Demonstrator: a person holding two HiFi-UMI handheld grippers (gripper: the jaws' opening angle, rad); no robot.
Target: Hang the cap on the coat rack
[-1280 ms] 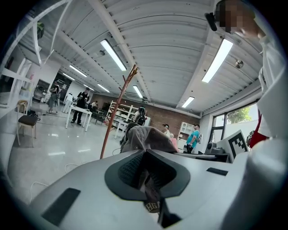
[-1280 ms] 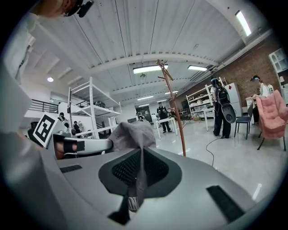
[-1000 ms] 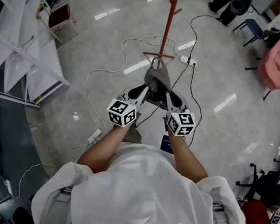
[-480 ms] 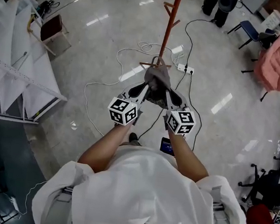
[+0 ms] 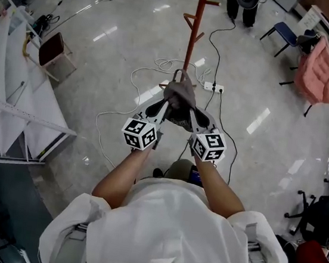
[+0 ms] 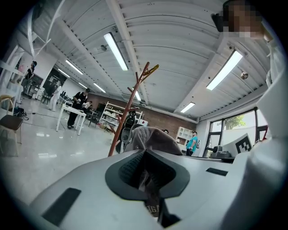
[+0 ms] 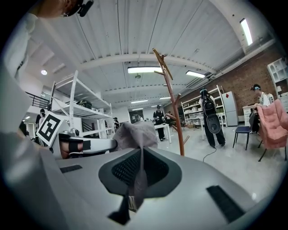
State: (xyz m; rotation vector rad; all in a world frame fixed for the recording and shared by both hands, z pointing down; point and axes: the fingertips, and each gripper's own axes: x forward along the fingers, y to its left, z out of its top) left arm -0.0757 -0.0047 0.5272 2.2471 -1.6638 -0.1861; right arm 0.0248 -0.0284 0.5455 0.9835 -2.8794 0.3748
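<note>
— Two grippers are holding one thing, are they?
— Yes. The left gripper (image 5: 164, 105) and the right gripper (image 5: 192, 110) are both gripping the grey cap (image 5: 180, 93), one on each side of it.
— How are the fingers sitting?
— The left fingers (image 6: 128, 167) are clenching on a fold of the cap's fabric, and the right fingers (image 7: 128, 168) are clenching on a thin strip of it.
— Where is the cap hanging?
— It is hanging in the air between the person and the coat rack (image 5: 192, 38), short of the red-brown pole, whose pegs are branching off above the cap.
— What is lying near the coat rack?
— A power strip (image 5: 211, 87) and white cables (image 5: 161, 64) are lying on the glossy floor (image 5: 99, 77) beside it.
</note>
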